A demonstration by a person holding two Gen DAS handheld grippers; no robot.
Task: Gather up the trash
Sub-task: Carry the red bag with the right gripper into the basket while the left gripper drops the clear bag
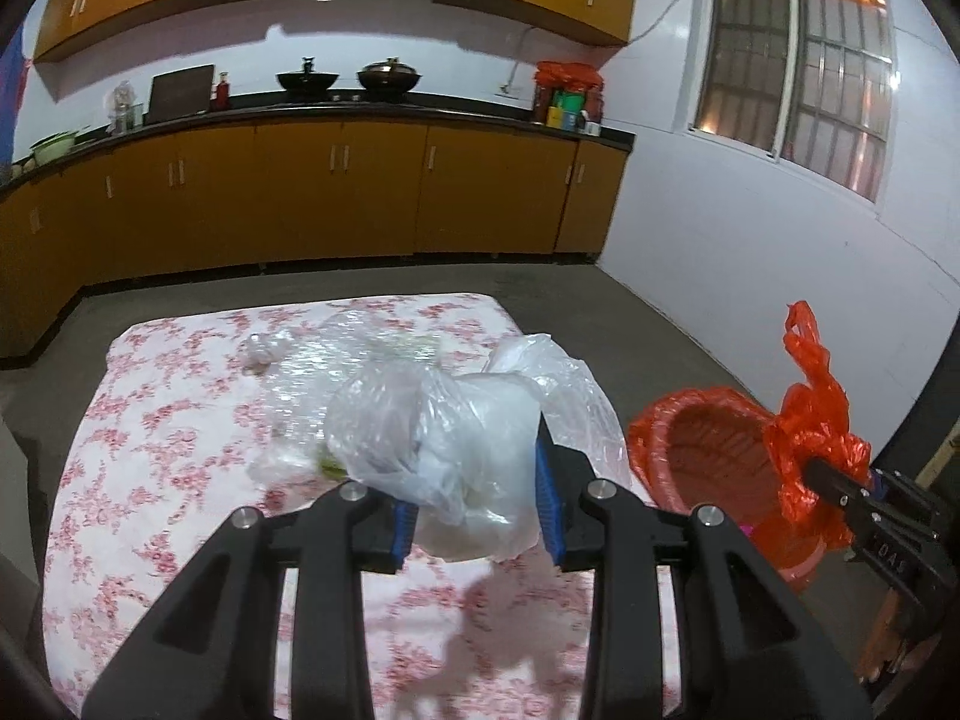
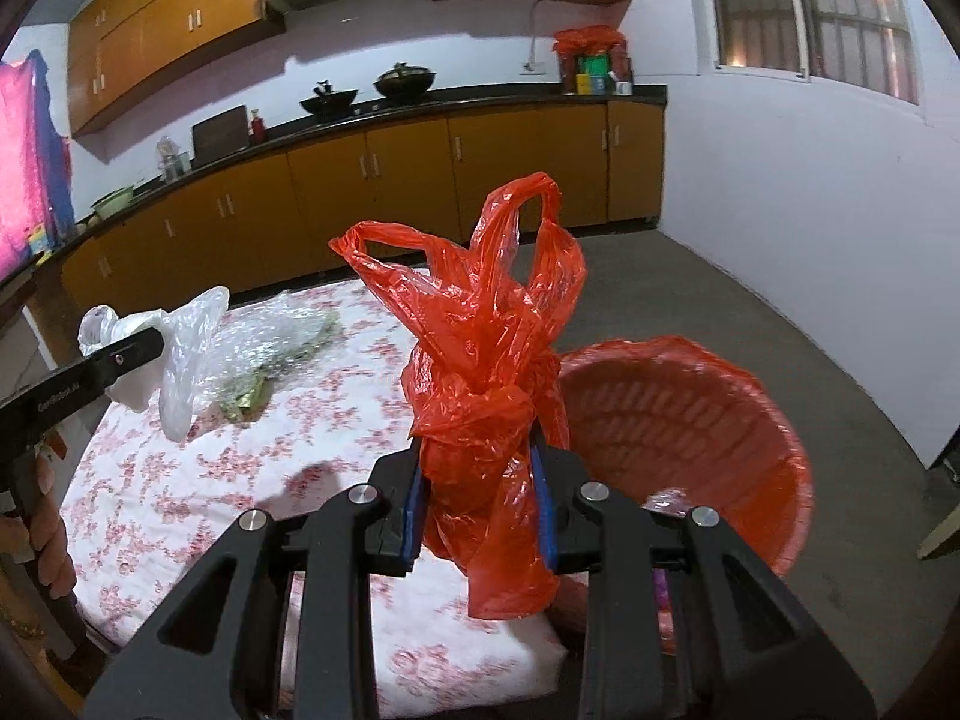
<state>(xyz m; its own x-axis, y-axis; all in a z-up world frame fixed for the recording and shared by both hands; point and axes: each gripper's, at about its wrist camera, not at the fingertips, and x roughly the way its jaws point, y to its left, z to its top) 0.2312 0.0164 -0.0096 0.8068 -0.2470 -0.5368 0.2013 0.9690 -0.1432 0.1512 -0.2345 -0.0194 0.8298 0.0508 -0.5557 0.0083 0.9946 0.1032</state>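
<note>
The left gripper (image 1: 477, 516) has its two blue pads closed on a white plastic bag (image 1: 444, 420), which is crumpled and bulges out between the fingers, so the jaws stand only as far apart as the bag allows. This bag is held above the table with the flowered cloth (image 1: 180, 420), and in the right wrist view the same bag (image 2: 174, 348) hangs from the left gripper (image 2: 153, 345) over the left side of the table. On the cloth behind it lies a sheet of clear bubble wrap (image 1: 312, 372) with some green vegetable scraps (image 2: 249, 393) near its edge, and a small knotted clear bag (image 1: 261, 348) rests just beside the wrap. The right gripper (image 2: 480, 504) is closed on a red plastic bag (image 2: 486, 360); the pads press the lower part of the bag from both sides, and its two handles stand up above the knot. The red bag is held at the right edge of the table, just beside a red basket (image 2: 750, 396) that stands next to the table and is lined with red plastic. In the left wrist view the right gripper (image 1: 819, 471) with the red bag (image 1: 810, 420) is near the far rim of the basket (image 1: 660, 420). Something small and pink lies at the bottom of the basket, but I cannot tell what it is.
</note>
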